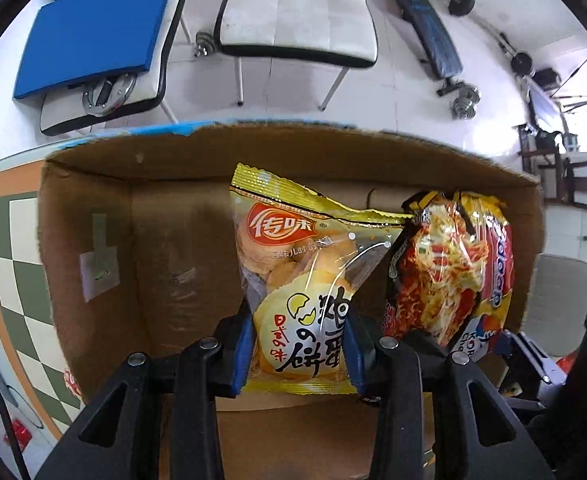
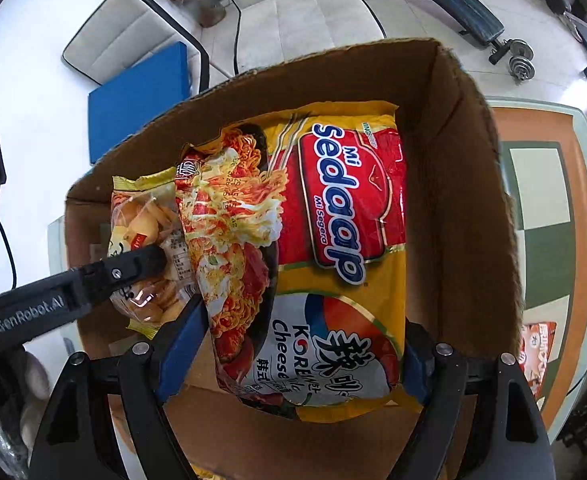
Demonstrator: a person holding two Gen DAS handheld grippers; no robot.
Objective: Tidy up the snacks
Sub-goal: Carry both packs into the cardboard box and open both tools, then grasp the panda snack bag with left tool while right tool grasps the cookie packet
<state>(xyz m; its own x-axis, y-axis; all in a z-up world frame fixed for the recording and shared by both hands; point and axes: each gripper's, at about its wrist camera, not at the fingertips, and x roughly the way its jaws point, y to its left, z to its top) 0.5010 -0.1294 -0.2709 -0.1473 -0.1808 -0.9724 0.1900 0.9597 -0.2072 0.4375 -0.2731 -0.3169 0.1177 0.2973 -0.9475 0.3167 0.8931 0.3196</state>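
Note:
My left gripper (image 1: 298, 332) is shut on a yellow egg-biscuit packet (image 1: 293, 248), with its blue pads pressing both sides of the lower half. The packet hangs inside an open cardboard box (image 1: 165, 248), near the middle. Beside it on the right is a red and yellow Mi Sedaap noodle packet (image 2: 333, 216), on which my right gripper (image 2: 297, 356) is shut across its lower width. That packet also sits down inside the box (image 2: 465, 208), tilted. The two packets touch. In the right wrist view, the left gripper's black finger (image 2: 133, 268) lies across the biscuit packet (image 2: 145, 216).
The box stands on a table with a green-and-cream checked top (image 1: 17, 248). Another snack packet (image 2: 537, 344) lies on the table to the right of the box. Beyond the table are white chairs (image 1: 297, 12), a blue cushion (image 1: 97, 32), a weight bench and dumbbells.

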